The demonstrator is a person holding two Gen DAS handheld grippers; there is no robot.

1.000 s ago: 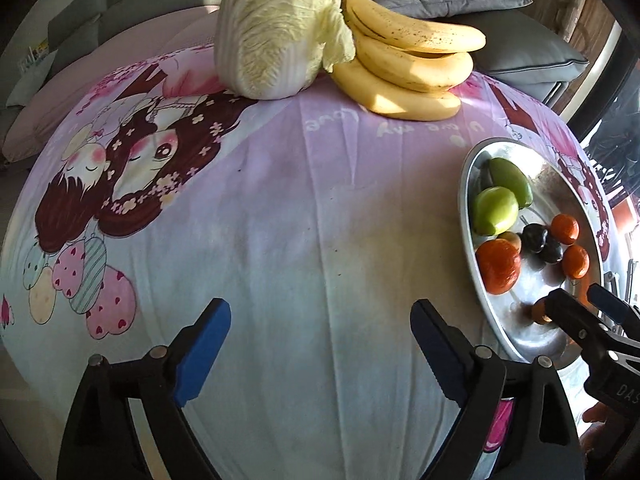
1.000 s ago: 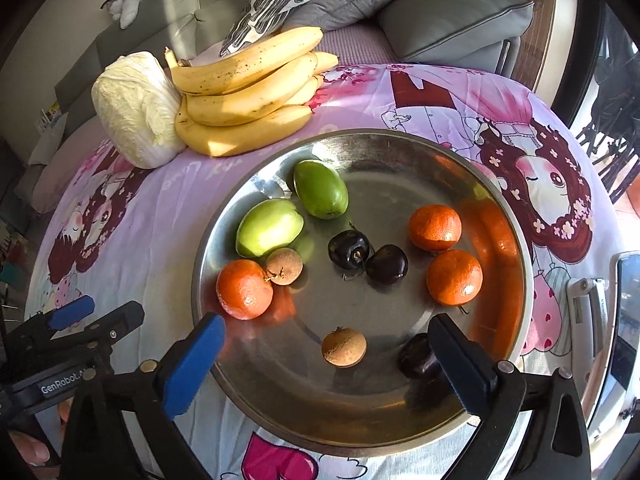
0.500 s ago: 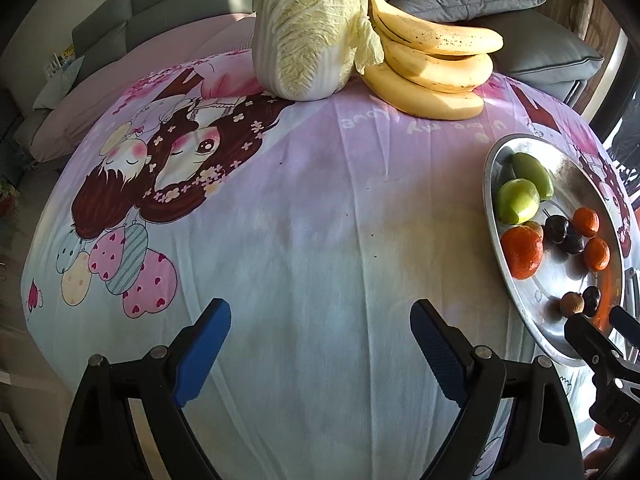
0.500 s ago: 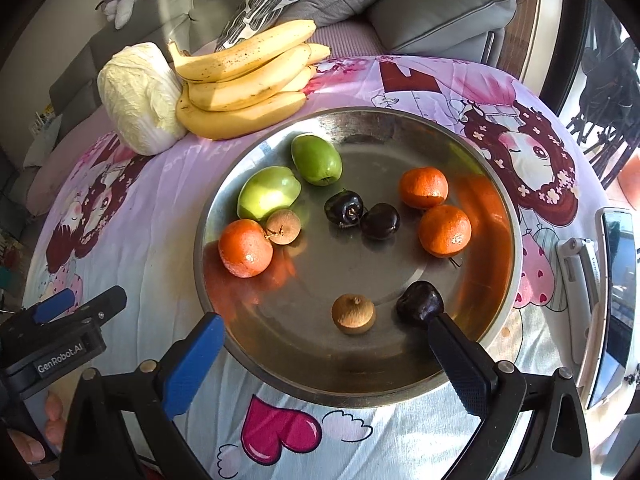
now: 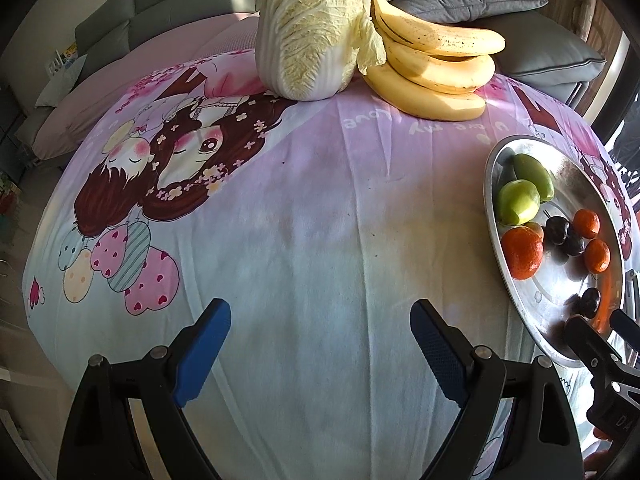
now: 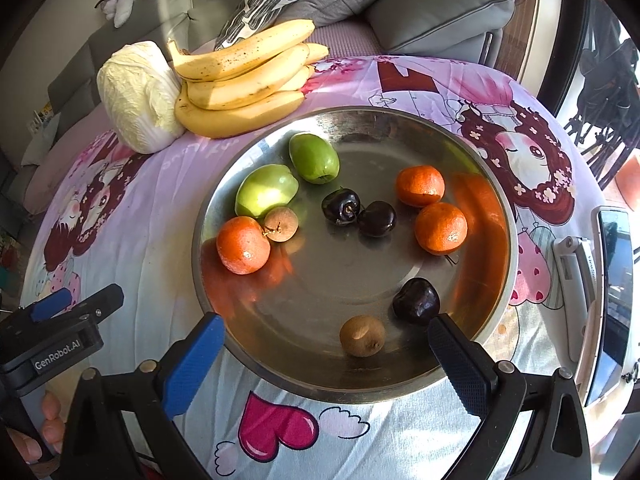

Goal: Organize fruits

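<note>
Fruits lie loose in the steel tray on my right side of the table: two green ones toward its far rim, three oranges, dark cherries near the middle, and two small brown ones. The nearer brown fruit and a lone cherry sit by the near rim, just ahead of my right gripper, whose jaws stand wide with nothing between them. My left gripper is equally wide and empty over bare cloth, well apart from the tray. Bananas and a cabbage rest at the table's far edge. I would judge the lone cherry the next pick: it looks slick and likely to roll, so I would straddle it squarely, close gently, and lift straight up.
</note>
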